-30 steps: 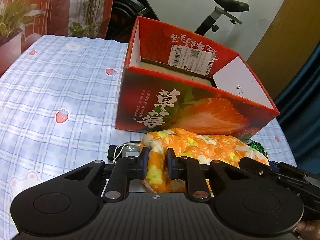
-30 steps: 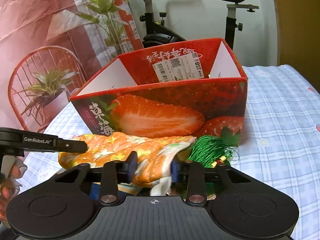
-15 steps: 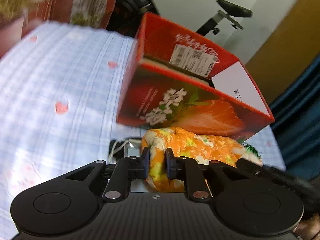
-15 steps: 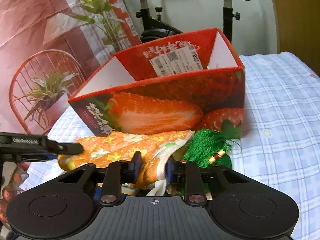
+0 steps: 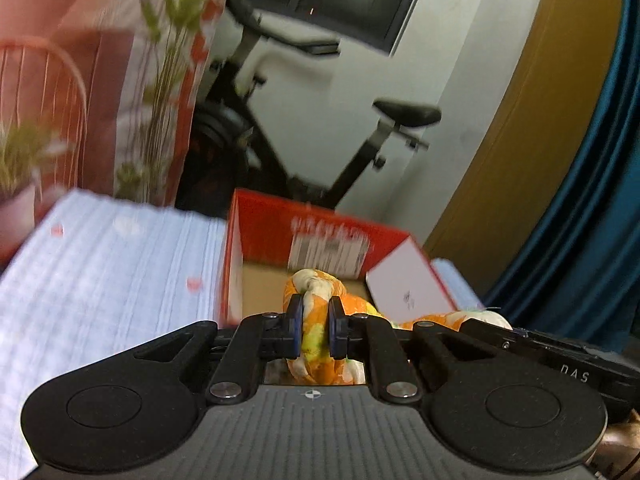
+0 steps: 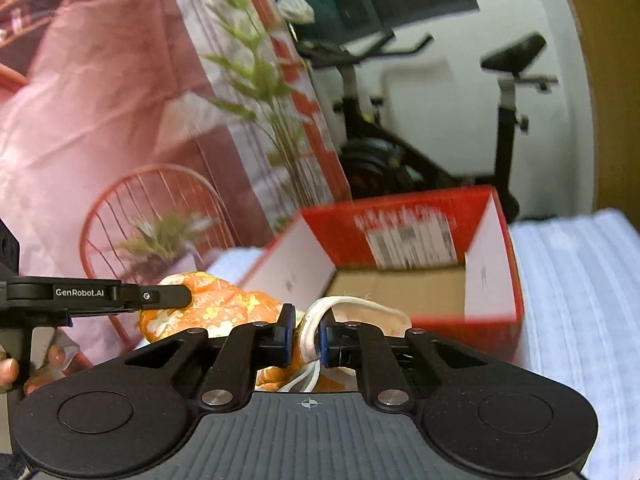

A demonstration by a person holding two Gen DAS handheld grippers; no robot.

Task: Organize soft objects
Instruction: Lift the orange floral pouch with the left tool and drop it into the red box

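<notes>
An orange floral cloth (image 5: pixel 316 328) hangs stretched between my two grippers, lifted above the table. My left gripper (image 5: pixel 315 316) is shut on one end of it. My right gripper (image 6: pixel 303 330) is shut on the other end, on its white edge (image 6: pixel 352 306); the orange part (image 6: pixel 208 310) runs left to the left gripper's finger (image 6: pixel 164 296). The open red strawberry box (image 5: pixel 320 240) stands just beyond the cloth, its brown floor (image 6: pixel 400 290) visible and bare.
The table has a blue checked cloth (image 5: pixel 100 280) (image 6: pixel 580 280). An exercise bike (image 5: pixel 300 140) stands behind the box. A pink backdrop with a plant print (image 6: pixel 120 140) hangs at the left. A blue curtain (image 5: pixel 592 200) is at the right.
Both grippers have risen with the cloth, from table level in front of the box to above its rim. The green tassel and the items under the cloth have dropped out of view.
</notes>
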